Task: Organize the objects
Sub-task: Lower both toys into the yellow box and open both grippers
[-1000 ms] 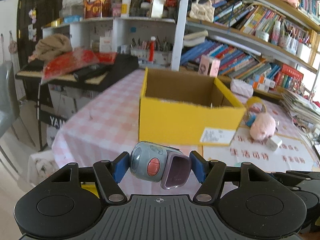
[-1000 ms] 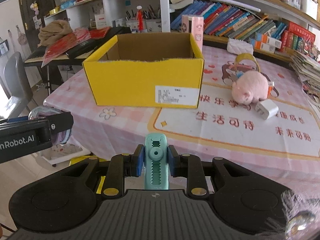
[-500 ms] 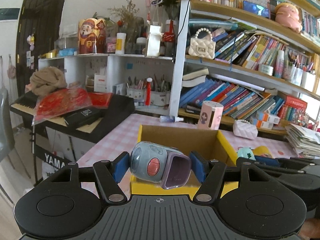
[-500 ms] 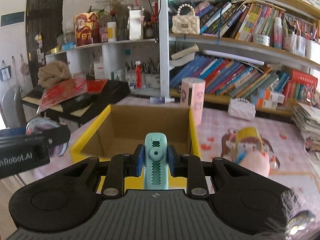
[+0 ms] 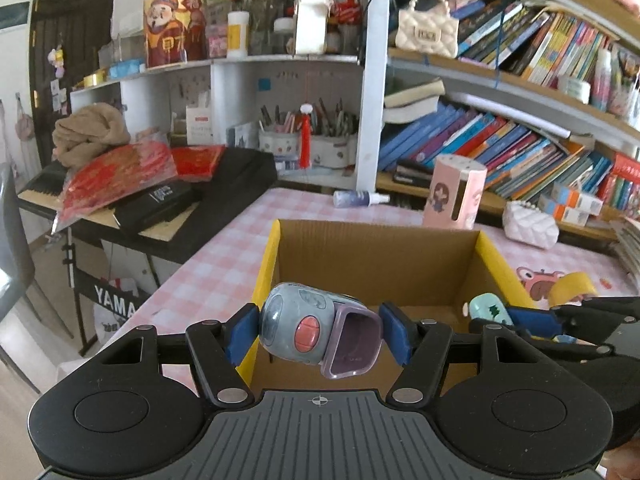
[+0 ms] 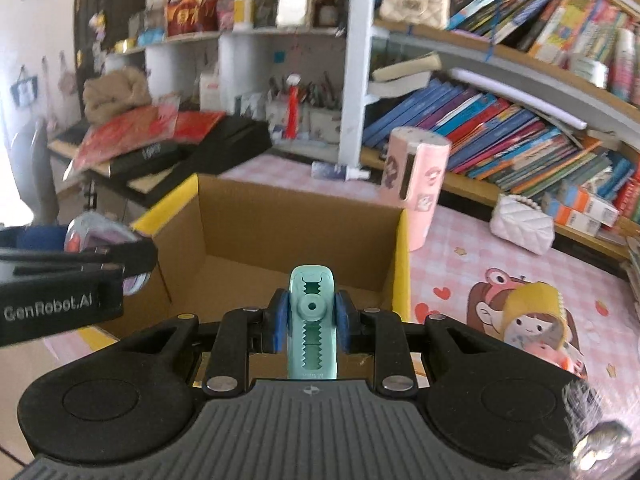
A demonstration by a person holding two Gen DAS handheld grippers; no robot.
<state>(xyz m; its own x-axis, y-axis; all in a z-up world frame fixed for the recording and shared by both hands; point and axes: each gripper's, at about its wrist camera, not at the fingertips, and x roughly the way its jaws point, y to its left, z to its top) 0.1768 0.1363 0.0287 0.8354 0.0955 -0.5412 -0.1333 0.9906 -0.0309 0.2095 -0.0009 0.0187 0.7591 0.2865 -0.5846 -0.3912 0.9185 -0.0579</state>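
Observation:
My left gripper (image 5: pixel 318 334) is shut on a grey-blue toy with a red button and a purple open end (image 5: pixel 316 332), held over the near left edge of the open yellow cardboard box (image 5: pixel 380 264). My right gripper (image 6: pixel 312 316) is shut on a teal toothed clip (image 6: pixel 313 320), held over the near edge of the same box (image 6: pixel 280 232). The clip also shows in the left wrist view (image 5: pixel 486 310), at the box's right wall. The left gripper with its toy shows at the left of the right wrist view (image 6: pixel 100 240). The box inside looks empty.
A pink cylinder (image 6: pixel 416 184), a small spray bottle (image 6: pixel 340 171) and a white quilted purse (image 6: pixel 522 226) stand behind the box on the pink checked tablecloth (image 5: pixel 224 264). A keyboard piled with red bags (image 5: pixel 132 184) is left; bookshelves (image 5: pixel 500 148) are behind.
Both grippers have risen and moved forward from in front of the box to over its near edge. Each still holds its object.

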